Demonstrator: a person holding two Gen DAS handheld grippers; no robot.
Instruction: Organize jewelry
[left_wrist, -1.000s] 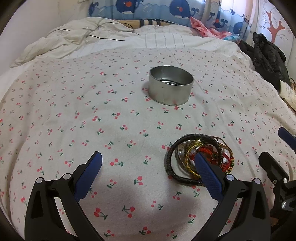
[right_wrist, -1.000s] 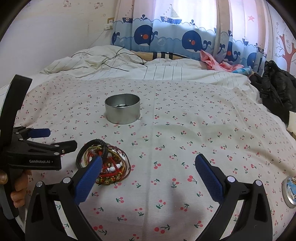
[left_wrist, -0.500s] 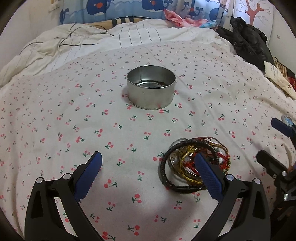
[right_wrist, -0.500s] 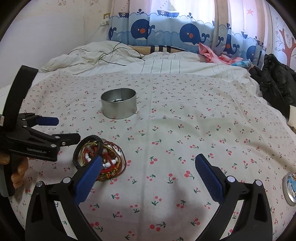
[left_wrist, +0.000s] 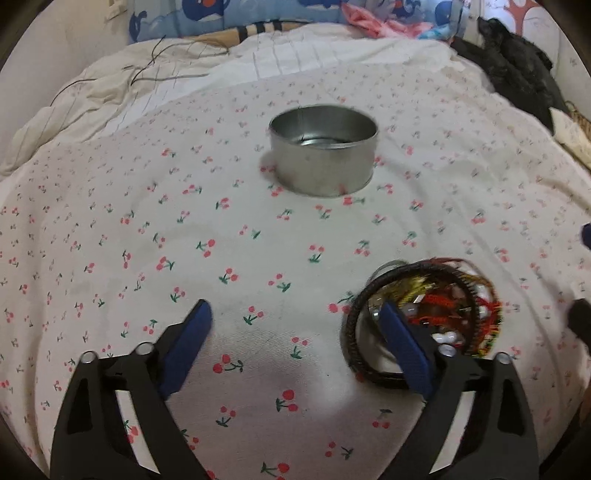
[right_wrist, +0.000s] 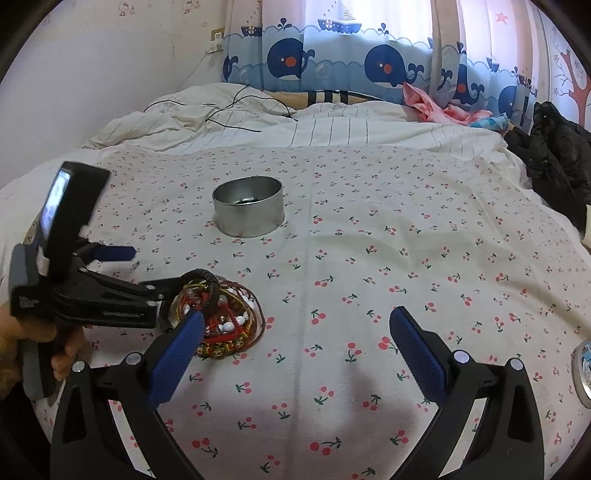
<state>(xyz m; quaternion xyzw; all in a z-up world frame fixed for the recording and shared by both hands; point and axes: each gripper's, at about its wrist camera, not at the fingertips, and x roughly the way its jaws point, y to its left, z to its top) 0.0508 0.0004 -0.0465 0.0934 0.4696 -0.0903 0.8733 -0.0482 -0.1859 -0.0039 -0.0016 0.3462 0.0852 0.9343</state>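
A tangled pile of bracelets (left_wrist: 436, 314), black braided, gold, red cord and white beads, lies on the cherry-print bedspread. It also shows in the right wrist view (right_wrist: 221, 317). A round silver tin (left_wrist: 323, 149) stands open behind it, and shows in the right wrist view (right_wrist: 248, 211). My left gripper (left_wrist: 295, 321) is open; its right finger sits over the pile's left side. From the right wrist view the left gripper (right_wrist: 155, 271) reaches the pile from the left. My right gripper (right_wrist: 295, 321) is open and empty, its left finger beside the pile.
The cherry-print bedspread (right_wrist: 406, 266) covers the bed. A crumpled white duvet with black cables (right_wrist: 229, 114) lies at the back. A black jacket (right_wrist: 561, 151) lies at the right. A round metal lid (right_wrist: 583, 373) sits at the right edge.
My left gripper has moved forward and lower toward the bracelets, its right finger now over the pile's left part. The tin looks nearer. My right gripper has shifted slightly.
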